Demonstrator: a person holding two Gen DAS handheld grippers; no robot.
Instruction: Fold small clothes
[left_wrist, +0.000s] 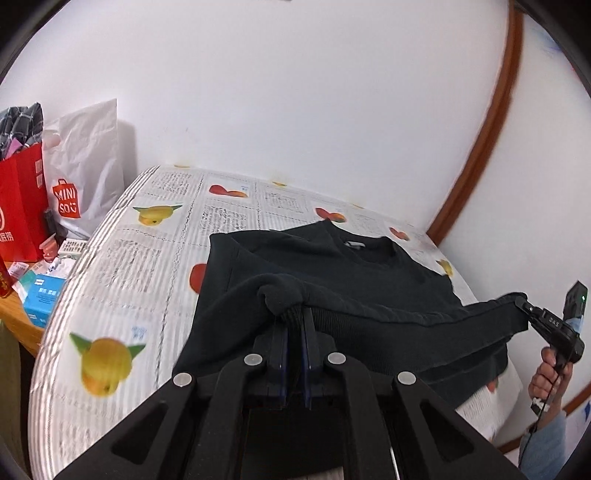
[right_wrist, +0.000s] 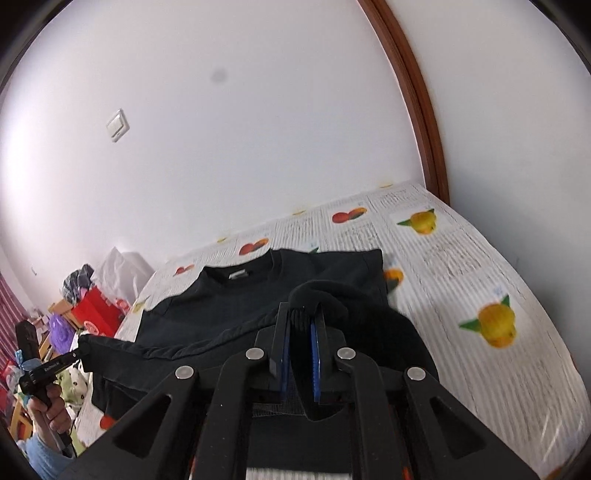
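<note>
A black sweatshirt (left_wrist: 332, 266) lies on the fruit-print tablecloth (left_wrist: 147, 266), its collar (left_wrist: 369, 251) with a white label at the far end. My left gripper (left_wrist: 293, 314) is shut on a bunched piece of the ribbed hem, raised off the cloth. At the right of the left wrist view, my right gripper (left_wrist: 519, 301) pinches the other hem corner. The right wrist view shows my right gripper (right_wrist: 303, 314) shut on a fold of the sweatshirt (right_wrist: 221, 306), with my left gripper (right_wrist: 79, 349) gripping the far corner. The hem stretches between them.
A red paper bag (left_wrist: 20, 206), a white shopping bag (left_wrist: 85, 166) and a blue box (left_wrist: 44, 299) crowd a side table at the left. A white wall and a brown door frame (left_wrist: 480, 147) stand behind. A hand (left_wrist: 550, 373) holds the right gripper.
</note>
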